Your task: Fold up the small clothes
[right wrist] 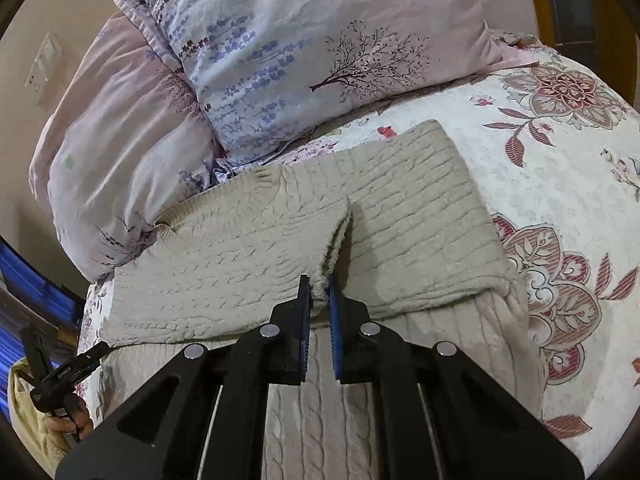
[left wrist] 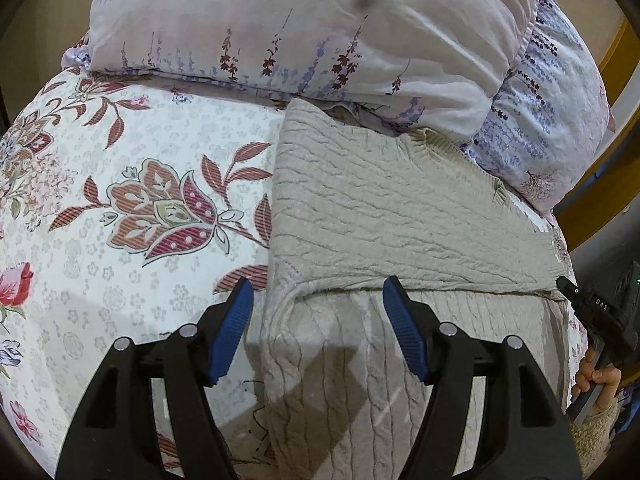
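Sweater (right wrist: 256, 248) touching pillows (right wrist: 280, 64), apparently tucked under; right hand-held gripper (right wrist: 319, 292) pinching fold.

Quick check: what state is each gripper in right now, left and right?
Left gripper: open, over the beige knit sweater, gripping nothing.
Right gripper: shut on a raised fold of the sweater.

Floral bedsheet (left wrist: 132, 152); pillows (right wrist: 304, 60), perhaps two.

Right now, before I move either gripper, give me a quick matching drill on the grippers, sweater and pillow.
1. left gripper
2. right gripper
3. sweater
4. pillow

A. lies cable-knit and beige on the floral bedsheet
B. shut on a sweater cuff
C. open above the sweater's edge
D. lavender print, beyond the sweater

Pairs: 1-C, 2-B, 3-A, 4-D
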A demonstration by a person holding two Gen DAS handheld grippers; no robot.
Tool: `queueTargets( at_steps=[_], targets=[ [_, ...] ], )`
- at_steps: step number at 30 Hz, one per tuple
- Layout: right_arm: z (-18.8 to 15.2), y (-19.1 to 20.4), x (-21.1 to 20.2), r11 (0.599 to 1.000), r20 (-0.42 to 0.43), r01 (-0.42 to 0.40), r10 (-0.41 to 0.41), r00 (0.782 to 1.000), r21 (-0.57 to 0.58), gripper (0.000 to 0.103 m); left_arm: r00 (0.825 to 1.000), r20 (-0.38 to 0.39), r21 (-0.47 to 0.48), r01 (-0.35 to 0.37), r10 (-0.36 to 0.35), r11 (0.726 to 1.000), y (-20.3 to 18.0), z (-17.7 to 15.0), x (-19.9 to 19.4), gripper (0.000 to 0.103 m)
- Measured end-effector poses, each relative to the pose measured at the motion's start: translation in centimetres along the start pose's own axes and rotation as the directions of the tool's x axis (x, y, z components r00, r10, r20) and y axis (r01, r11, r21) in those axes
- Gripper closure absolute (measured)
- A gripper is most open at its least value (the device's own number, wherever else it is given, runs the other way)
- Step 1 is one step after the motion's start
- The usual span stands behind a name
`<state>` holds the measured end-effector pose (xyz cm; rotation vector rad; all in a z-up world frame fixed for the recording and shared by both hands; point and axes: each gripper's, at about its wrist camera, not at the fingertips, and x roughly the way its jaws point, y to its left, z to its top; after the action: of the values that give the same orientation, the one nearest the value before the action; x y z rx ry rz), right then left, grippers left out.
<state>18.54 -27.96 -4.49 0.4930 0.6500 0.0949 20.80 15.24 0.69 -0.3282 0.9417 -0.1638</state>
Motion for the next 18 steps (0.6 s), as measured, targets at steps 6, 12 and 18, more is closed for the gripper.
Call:
queueTargets(
  at_steps=[6,12,18],
  targets=[
    [-0.5,0.0,1.2,0.998,-0.036,0.056,-0.056,0.998,-0.013,0.094,1.000,0.006,0.004,0.003,-0.003,1.000,-0.1,-0.2,0.0,0.034],
    [-0.4,0.1,1.7,0.997,-0.046,0.071,-0.073,0.996,-0.041,0.090,0.999,0.020,-0.017,0.051,-0.050,0.999,0.2,-1.3,-0.7,0.032],
    [-1.0,-1.3,-1.2,1.000,-0.028,0.011,-0.011,1.000,0.009,0.044,0.990,0.034,-0.076,0.136,-0.134,0.988,1.3,-2.9,-2.0,0.032]
  ],
)
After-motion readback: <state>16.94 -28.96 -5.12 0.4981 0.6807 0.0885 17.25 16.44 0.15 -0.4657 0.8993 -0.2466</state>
